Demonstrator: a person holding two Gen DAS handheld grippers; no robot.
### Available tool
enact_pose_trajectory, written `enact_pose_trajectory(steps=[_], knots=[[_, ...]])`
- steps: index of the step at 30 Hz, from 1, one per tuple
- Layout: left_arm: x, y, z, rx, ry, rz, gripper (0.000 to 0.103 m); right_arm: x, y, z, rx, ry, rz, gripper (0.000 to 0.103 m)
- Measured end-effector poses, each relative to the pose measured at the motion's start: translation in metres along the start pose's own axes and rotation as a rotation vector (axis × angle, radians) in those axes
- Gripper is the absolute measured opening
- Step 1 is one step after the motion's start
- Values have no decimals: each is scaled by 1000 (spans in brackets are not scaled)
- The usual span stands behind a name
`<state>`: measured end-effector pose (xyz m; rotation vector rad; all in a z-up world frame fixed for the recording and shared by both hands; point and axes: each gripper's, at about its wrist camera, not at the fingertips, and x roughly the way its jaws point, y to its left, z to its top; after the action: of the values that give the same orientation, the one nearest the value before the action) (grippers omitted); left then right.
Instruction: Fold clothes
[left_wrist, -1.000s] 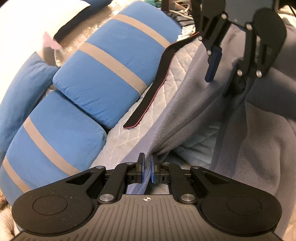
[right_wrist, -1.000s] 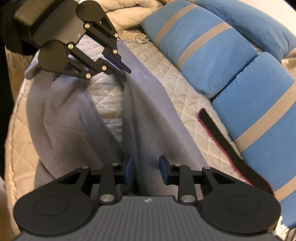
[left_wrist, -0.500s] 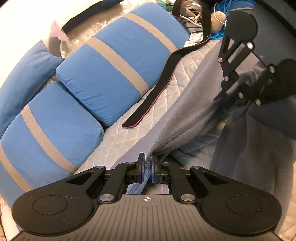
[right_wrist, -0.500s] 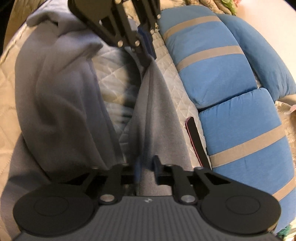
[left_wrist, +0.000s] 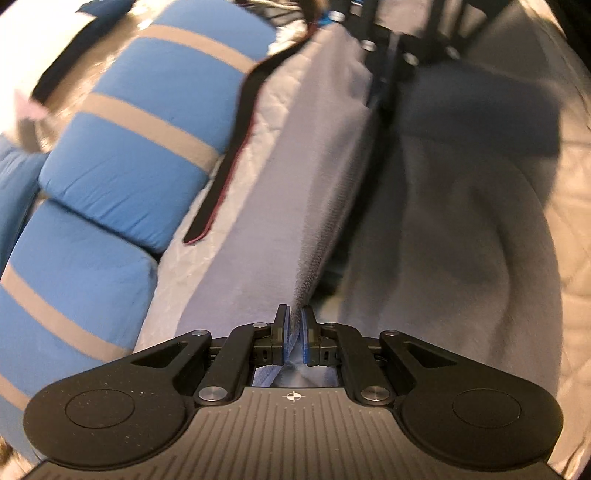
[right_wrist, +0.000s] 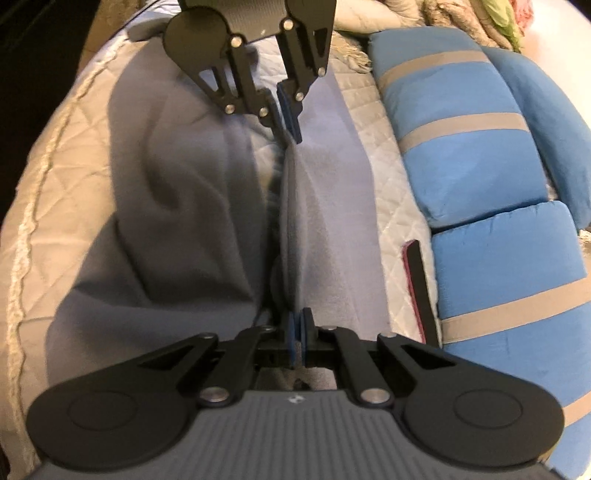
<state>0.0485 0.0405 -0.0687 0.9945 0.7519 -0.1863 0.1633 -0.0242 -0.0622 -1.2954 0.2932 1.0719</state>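
Since a second ago the right gripper (right_wrist: 297, 341) has clamped the soft grey fleece garment (right_wrist: 325, 221), left gripper (left_wrist: 293, 334) pinching too; edge stretched taut, folding unfinished.

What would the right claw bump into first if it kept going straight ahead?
Probably the left claw, which faces the right claw along the stretched edge of the grey garment both grip; depth is uncertain.

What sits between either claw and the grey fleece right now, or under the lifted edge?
Nothing visible. The left claw and right claw are each shut on the grey fleece, with its edge stretched between them. Below lies only more fleece and the quilted bedspread; the black strap lies off to the side by the blue pillows.
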Motion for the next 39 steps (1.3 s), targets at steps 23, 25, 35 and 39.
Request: enact_pose_trajectory(steps=[23, 25, 35, 39], knots=[[-3, -33, 78, 29, -55, 20, 35, 1, -3, 0, 83, -25, 32, 3], [1, -35, 77, 44, -59, 34, 28, 1, -5, 0, 97, -31, 37, 3], [6, -42, 72, 104, -75, 27, 6, -6, -3, -2, 93, -38, 45, 3], [5, -52, 69, 145, -65, 28, 6, -16, -16, -4, 175, -76, 83, 4]])
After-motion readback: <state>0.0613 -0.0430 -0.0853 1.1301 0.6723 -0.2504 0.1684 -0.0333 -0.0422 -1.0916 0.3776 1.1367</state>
